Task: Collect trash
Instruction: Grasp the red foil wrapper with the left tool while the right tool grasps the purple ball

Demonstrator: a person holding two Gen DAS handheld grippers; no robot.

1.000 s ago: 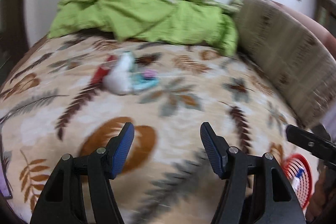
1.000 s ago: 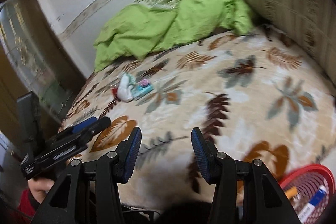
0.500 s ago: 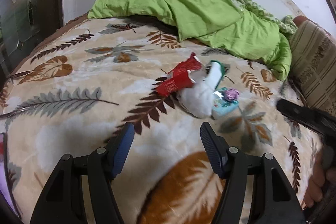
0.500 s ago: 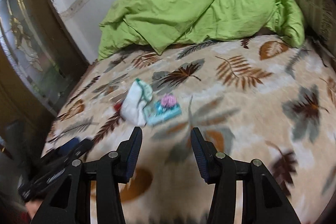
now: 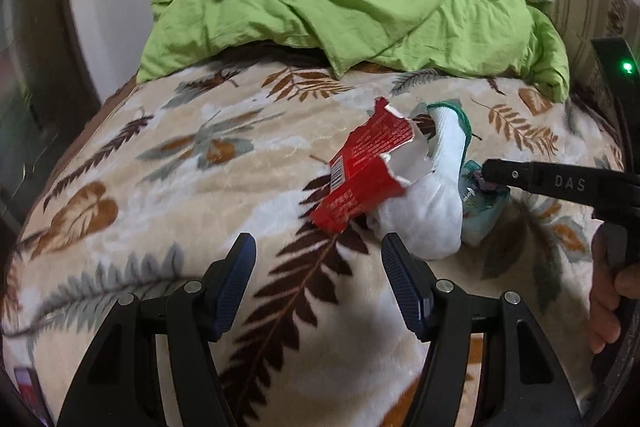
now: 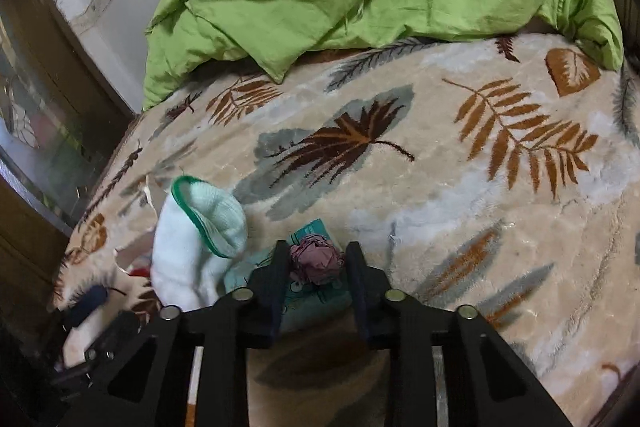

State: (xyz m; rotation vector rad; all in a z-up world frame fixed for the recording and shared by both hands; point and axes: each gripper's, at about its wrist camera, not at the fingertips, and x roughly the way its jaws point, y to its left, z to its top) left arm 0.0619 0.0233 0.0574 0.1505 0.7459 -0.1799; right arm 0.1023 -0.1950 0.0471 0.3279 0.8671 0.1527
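Observation:
A torn red wrapper (image 5: 362,171) lies on the leaf-patterned blanket (image 5: 200,163), against a white sock with a green cuff (image 5: 432,203). A teal packet (image 5: 482,215) lies to the sock's right. My left gripper (image 5: 316,279) is open and empty, just short of the red wrapper. In the right wrist view a crumpled pink paper ball (image 6: 316,259) sits on the teal packet (image 6: 316,291) beside the sock (image 6: 196,243). My right gripper (image 6: 318,267) has its fingers on either side of the pink ball, with small gaps, still open. It also shows in the left wrist view (image 5: 496,173).
A rumpled green duvet (image 5: 352,3) fills the far end of the bed. A striped cushion (image 5: 592,3) stands at the far right. A dark wooden cabinet with glass (image 6: 36,131) stands beyond the bed's left edge.
Both grippers have moved in close to the trash pile. The right gripper's fingers have narrowed around the pink ball. The left gripper stays wide open, now just before the red wrapper.

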